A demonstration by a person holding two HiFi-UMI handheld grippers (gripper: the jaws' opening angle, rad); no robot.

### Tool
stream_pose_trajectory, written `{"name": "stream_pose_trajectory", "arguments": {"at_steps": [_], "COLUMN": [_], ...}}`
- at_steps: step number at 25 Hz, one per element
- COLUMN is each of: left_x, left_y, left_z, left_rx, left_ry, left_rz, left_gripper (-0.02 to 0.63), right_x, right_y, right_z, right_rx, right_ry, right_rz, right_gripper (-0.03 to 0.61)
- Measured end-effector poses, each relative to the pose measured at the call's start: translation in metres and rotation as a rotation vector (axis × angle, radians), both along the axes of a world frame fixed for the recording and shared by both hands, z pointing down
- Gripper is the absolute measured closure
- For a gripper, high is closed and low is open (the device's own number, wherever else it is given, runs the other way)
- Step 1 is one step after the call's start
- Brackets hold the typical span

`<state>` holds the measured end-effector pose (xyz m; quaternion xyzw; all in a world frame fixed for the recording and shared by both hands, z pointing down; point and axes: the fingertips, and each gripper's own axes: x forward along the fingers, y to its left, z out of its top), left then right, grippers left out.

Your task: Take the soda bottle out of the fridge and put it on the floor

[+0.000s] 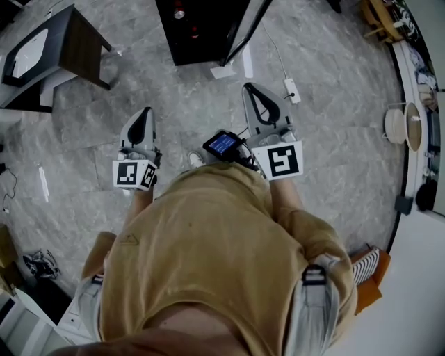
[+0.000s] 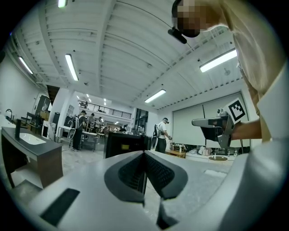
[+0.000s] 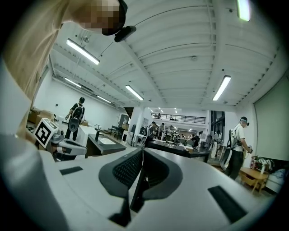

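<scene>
The jaws of both grippers are pressed together on nothing. The left gripper (image 1: 145, 111) and the right gripper (image 1: 249, 87) point level toward the small black fridge (image 1: 198, 31), well short of it; its door seems to stand open. Inside, a small red-and-pale shape (image 1: 179, 12) may be the soda bottle, though it is too small to be sure. A full bottle would likely be heavy for its width, stiff, smooth and perhaps damp with cold, so a hold across the body below the shoulder seems safest. The grey marbled tile floor (image 1: 334, 104) looks hard and level, with room before the fridge. A dark surface with a white basin (image 1: 42, 52) stands at the left. Other people (image 2: 161, 135) work farther off in the hall.
</scene>
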<state>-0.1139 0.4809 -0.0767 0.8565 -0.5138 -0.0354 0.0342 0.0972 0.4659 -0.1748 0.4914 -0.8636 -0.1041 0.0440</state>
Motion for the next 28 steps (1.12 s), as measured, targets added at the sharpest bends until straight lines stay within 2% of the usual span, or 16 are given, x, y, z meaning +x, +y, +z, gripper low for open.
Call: {"name": "stream_pose_trajectory", "arguments": {"at_steps": [7, 13, 20, 28], "left_x": [0.003, 0.004, 0.034, 0.098], "left_y": [-0.020, -0.068, -0.158, -0.288], "left_z": [0.014, 0.017, 0.013, 0.002], "left_rx": [-0.039, -0.045, -0.051, -0.068], "left_ry": [0.003, -0.016, -0.053, -0.056], "left_rz": [0.019, -0.019, -0.082, -0.153], "left_gripper": [0.612, 0.612, 0.612, 0.612], "right_x": [-0.004, -0.003, 0.014, 0.070], "right_y": [-0.026, -0.080, -0.191, -0.334], "right_z": [0.003, 0.016, 0.014, 0.016], "right_rx": [-0.005, -0.023, -0.019, -0.057], "right_ry": [0.001, -0.003, -0.046, -0.042], "right_rz": [0.000, -0.055, -0.128, -0.210], "right_gripper": [0.577, 0.577, 0.577, 0.577]}}
